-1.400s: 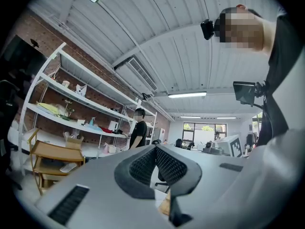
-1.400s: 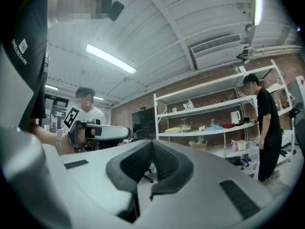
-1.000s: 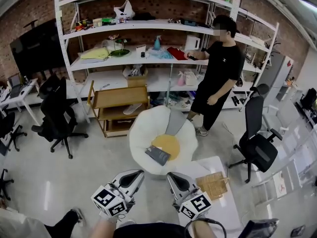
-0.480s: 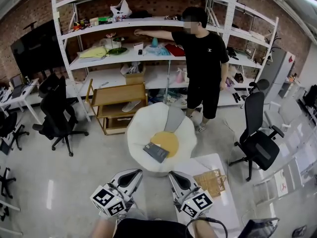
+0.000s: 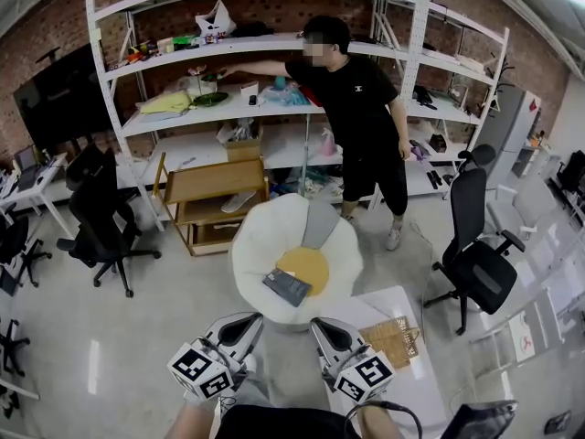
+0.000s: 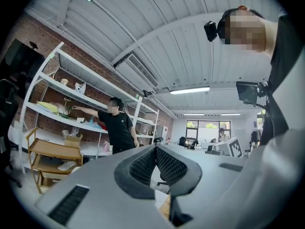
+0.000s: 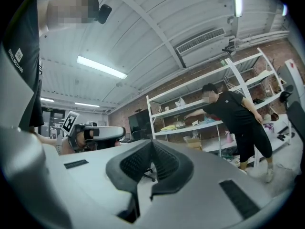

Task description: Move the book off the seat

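A dark book (image 5: 289,287) lies on the white round seat (image 5: 256,245), overlapping the near edge of its yellow cushion (image 5: 307,265). It sits ahead of both hand-held tools, past their tips and touched by neither. The left gripper (image 5: 245,324) and the right gripper (image 5: 320,327) are held side by side and level, tips towards the seat. Each has its jaws pressed together with nothing between them, as the left gripper view (image 6: 155,149) and the right gripper view (image 7: 151,144) show. Just beside the right gripper, on its outer side, a woven basket (image 5: 393,341) rests on a white table (image 5: 416,387). Beyond the seat, ahead of the left gripper, stands a low wooden shelf unit (image 5: 215,181). Further ahead, a person in black (image 5: 356,117) reaches one arm out to a white storage rack (image 5: 119,67) against the brick wall. Black office chairs stand well apart on either side, one far off to the left (image 5: 101,218) and one to the right (image 5: 480,268).
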A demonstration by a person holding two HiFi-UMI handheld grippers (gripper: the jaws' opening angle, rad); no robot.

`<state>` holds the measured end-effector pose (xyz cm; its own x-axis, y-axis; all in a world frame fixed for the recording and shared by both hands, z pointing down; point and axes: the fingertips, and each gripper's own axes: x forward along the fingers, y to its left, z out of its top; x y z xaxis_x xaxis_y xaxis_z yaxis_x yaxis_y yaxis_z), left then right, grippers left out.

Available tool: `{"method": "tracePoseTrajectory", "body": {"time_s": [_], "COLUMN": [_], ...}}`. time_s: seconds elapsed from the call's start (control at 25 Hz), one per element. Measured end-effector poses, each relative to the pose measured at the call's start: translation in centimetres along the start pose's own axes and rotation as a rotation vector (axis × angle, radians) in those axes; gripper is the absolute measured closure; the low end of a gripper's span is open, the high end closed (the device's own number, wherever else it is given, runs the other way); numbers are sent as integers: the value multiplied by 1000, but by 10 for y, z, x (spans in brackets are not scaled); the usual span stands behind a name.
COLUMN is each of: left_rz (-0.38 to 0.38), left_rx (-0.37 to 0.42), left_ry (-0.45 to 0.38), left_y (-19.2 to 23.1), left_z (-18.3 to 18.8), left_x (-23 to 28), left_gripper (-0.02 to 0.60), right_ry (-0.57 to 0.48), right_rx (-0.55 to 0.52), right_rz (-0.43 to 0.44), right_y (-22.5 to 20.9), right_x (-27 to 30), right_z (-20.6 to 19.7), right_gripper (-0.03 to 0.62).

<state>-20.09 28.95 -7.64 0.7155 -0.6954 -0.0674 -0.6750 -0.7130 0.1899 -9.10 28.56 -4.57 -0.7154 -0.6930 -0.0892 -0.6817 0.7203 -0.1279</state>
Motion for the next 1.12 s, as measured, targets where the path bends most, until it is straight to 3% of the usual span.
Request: {"method": "tracePoseTrajectory", "body": {"time_s": [0.64, 1.12], "left_rz": [-55, -120], "left_rx": [-43, -88], "left_ry": [39, 73], "left_y": [93, 194], "left_z": [-3, 10], "left_x": [60, 101], "left_gripper": [577, 577], "right_ry": [37, 57], "right_rx": [8, 30], "right_rz": [-62, -153], "right_y": [-56, -98], "right_x": [80, 169], "right_z": [-15, -20], "right_gripper": [585, 585]}}
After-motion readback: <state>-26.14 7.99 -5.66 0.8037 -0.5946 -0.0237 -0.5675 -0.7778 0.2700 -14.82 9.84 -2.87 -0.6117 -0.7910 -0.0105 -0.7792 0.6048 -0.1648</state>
